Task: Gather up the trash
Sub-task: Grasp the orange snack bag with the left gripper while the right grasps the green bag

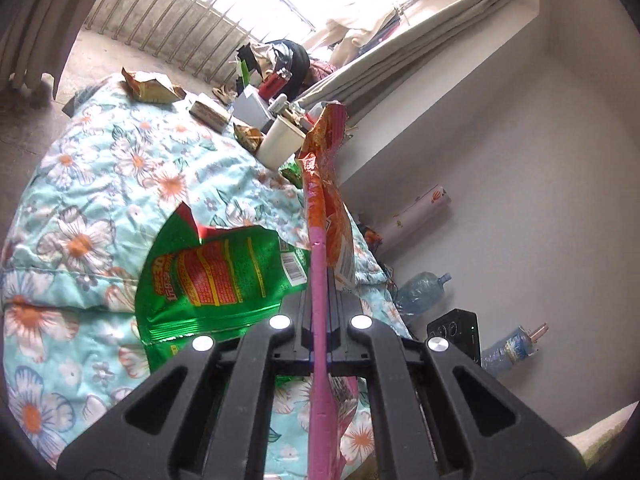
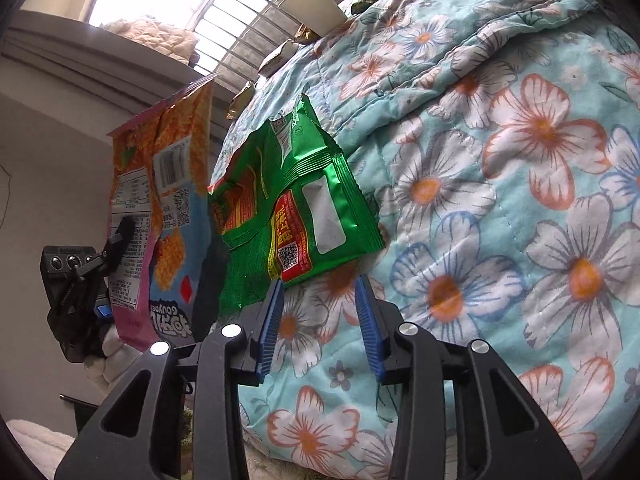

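Now we have the left gripper (image 1: 320,280) clamped fully shut on the flat pink-and-orange foil snack bag (image 1: 326,184), which we see edge-on running up between the fingers in the left wrist view; the right wrist view shows the same bag hanging free of the bed, off to the left of the flowered quilt. Our right gripper (image 2: 320,304) stands roughly half open with nothing between its blue ribbed fingers (image 2: 370,328), hovering over the pale turquoise quilt with orange and white flowers (image 2: 520,160). The next piece of trash, the crumpled green foil snack bag (image 2: 296,196), lies flat on that quilt just ahead of the right fingers, its near bottom edge almost level with the fingertips and slightly left of the gap. Its long axis runs away from us, roughly in line with the way the right gripper points. We judge the right hand the nearer and the only free one, so a short push forward and left should bring that near edge between the fingers. More wrappers and a white paper cup (image 1: 280,142) lie farther up the bed.
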A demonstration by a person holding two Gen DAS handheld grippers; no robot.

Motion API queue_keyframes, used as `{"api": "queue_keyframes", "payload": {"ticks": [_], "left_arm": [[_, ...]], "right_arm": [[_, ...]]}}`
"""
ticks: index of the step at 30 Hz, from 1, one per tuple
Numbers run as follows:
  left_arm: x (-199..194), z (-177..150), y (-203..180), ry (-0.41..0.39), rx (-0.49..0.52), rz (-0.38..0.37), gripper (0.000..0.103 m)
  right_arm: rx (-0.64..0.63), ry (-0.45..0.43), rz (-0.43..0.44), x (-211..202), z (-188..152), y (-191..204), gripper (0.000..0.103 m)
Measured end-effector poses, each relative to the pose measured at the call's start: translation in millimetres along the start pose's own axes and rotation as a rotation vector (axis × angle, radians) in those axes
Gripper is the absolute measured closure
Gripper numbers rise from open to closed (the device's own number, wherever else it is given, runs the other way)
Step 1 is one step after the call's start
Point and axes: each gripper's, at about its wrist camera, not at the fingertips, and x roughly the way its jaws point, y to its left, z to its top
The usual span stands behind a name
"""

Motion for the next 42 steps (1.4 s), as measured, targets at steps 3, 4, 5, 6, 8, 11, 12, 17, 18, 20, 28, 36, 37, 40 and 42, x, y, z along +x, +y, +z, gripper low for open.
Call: {"api": "queue_keyframes", "payload": {"ticks": [3, 4, 5, 6, 8, 11, 12, 17, 18, 20, 28, 36, 37, 40, 42], "left_arm": [[-16, 9, 6, -0.052, 0.009, 0.064, 0.102], [-19, 11, 9, -0.061, 0.004, 0.077, 0.102], [-24, 12, 12, -0.069, -0.003, 0.084, 0.102], [-28, 13, 16, -0.077, -0.009, 0.091, 0.102], [-36, 12, 22, -0.089, -0.022, 0.105, 0.102], [-41, 12, 26, -0.089, -0.037, 0.117, 0.102], [-41, 11, 26, -0.084, -0.038, 0.122, 0.102], [-32, 6, 21, -0.058, -0.024, 0.114, 0.102], [-29, 5, 19, -0.050, -0.022, 0.110, 0.102], [-21, 4, 14, -0.032, -0.017, 0.097, 0.102], [41, -20, -7, 0.125, 0.019, 0.070, 0.102], [97, -46, -17, 0.255, 0.064, 0.119, 0.102], [99, -46, -18, 0.261, 0.067, 0.129, 0.102], [102, -46, -15, 0.273, 0.060, 0.146, 0.102], [102, -47, -14, 0.278, 0.054, 0.151, 0.102]], "right_arm": [[0.031, -0.002, 0.046, 6, 6, 1, 0.046], [0.028, -0.003, 0.044, 8, 8, 3, 0.044], [0.028, -0.011, 0.036, 11, 12, 5, 0.044], [0.033, -0.021, 0.037, 14, 16, 6, 0.044], [0.062, -0.057, 0.046, 19, 22, 5, 0.044], [0.097, -0.088, 0.027, 26, 31, 1, 0.068], [0.116, -0.091, 0.029, 27, 33, -2, 0.074], [0.135, -0.138, 0.063, 9, 37, -17, 0.092], [0.134, -0.160, 0.069, -1, 38, -21, 0.093], [0.117, -0.201, 0.085, -28, 40, -30, 0.093], [0.143, -0.324, 0.095, -121, 26, -73, 0.090], [0.204, -0.366, 0.154, -115, 10, -86, 0.071], [0.203, -0.362, 0.153, -107, 13, -81, 0.071], [0.179, -0.325, 0.104, -86, 10, -68, 0.071], [0.159, -0.297, 0.068, -70, 7, -61, 0.071]]}}
